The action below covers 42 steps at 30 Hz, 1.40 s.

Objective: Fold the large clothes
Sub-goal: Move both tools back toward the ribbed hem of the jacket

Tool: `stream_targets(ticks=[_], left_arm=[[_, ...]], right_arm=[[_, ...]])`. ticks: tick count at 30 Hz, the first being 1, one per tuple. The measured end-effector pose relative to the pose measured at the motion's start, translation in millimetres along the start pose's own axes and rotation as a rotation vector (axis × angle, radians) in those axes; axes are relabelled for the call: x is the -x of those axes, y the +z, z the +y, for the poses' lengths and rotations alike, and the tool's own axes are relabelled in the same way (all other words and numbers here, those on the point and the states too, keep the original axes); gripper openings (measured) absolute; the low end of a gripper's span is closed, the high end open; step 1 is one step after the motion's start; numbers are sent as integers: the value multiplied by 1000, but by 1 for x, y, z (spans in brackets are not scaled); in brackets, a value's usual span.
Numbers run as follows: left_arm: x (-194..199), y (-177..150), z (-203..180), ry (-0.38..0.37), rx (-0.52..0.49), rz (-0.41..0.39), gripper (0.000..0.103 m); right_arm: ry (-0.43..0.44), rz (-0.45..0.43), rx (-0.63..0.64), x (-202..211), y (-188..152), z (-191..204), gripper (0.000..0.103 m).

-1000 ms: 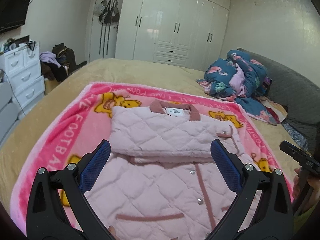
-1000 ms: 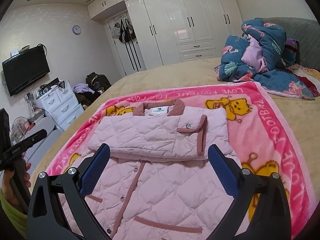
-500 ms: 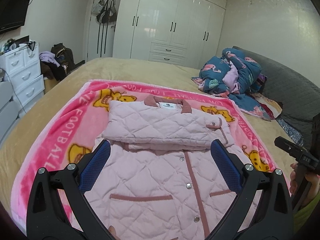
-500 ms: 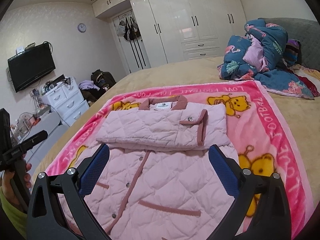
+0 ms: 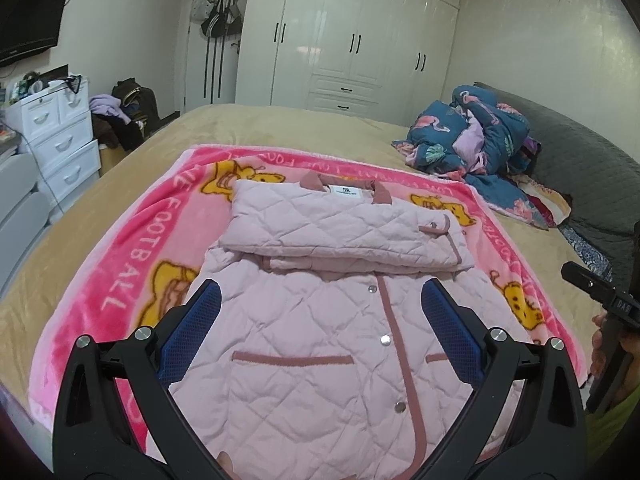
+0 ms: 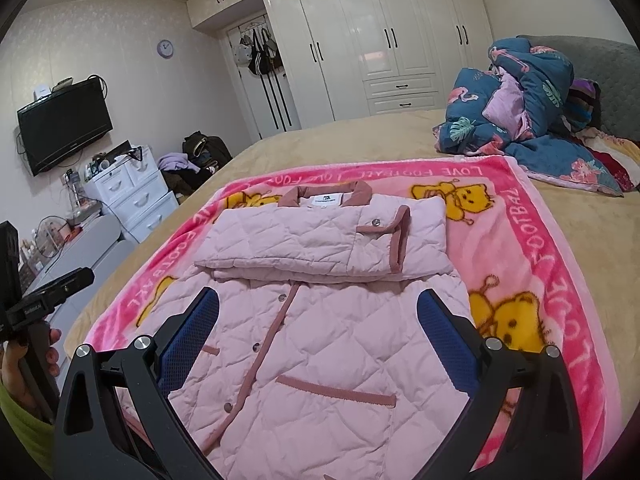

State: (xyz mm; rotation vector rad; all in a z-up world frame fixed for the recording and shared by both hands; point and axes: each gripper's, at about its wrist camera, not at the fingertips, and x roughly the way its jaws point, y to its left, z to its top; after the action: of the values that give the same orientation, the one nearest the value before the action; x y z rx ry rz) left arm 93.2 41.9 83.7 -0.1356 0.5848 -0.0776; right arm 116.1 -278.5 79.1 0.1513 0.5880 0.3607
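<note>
A pale pink quilted jacket [image 5: 320,344] lies front up on a pink cartoon blanket [image 5: 132,264], collar far from me. Both sleeves are folded across the chest in a flat band [image 5: 340,232]. It also shows in the right wrist view [image 6: 320,352], on the blanket [image 6: 532,248]. My left gripper [image 5: 320,328] is open and empty, hovering above the jacket's lower front. My right gripper [image 6: 318,332] is open and empty, hovering above the same area. The right gripper's body shows at the left view's right edge [image 5: 600,292]; the left gripper's body shows at the right view's left edge [image 6: 48,296].
The blanket lies on a tan bed [image 5: 280,128]. A heap of blue flowered bedding [image 5: 472,148] sits at the far right by a grey headboard [image 5: 592,176]. White drawers [image 5: 56,140], a wall TV [image 6: 64,124] and white wardrobes [image 5: 352,48] stand around.
Both grippers have pulled back toward the jacket's hem and risen, so more of the lower jacket and its pockets shows. Both stay open. The jacket has not moved.
</note>
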Motion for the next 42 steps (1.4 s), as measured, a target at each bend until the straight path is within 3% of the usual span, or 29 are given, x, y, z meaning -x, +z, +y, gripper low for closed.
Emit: stream_targets(ticks=[13, 26, 42], left_arm=[[5, -22, 7, 42, 7, 43, 94], [0, -52, -2, 34, -27, 103, 94], [-7, -78, 6, 58, -27, 166, 94]], right_arm=[[7, 35, 20, 9, -20, 4, 99], [5, 119, 28, 6, -48, 3, 99], [-55, 208, -2, 6, -83, -28, 99]])
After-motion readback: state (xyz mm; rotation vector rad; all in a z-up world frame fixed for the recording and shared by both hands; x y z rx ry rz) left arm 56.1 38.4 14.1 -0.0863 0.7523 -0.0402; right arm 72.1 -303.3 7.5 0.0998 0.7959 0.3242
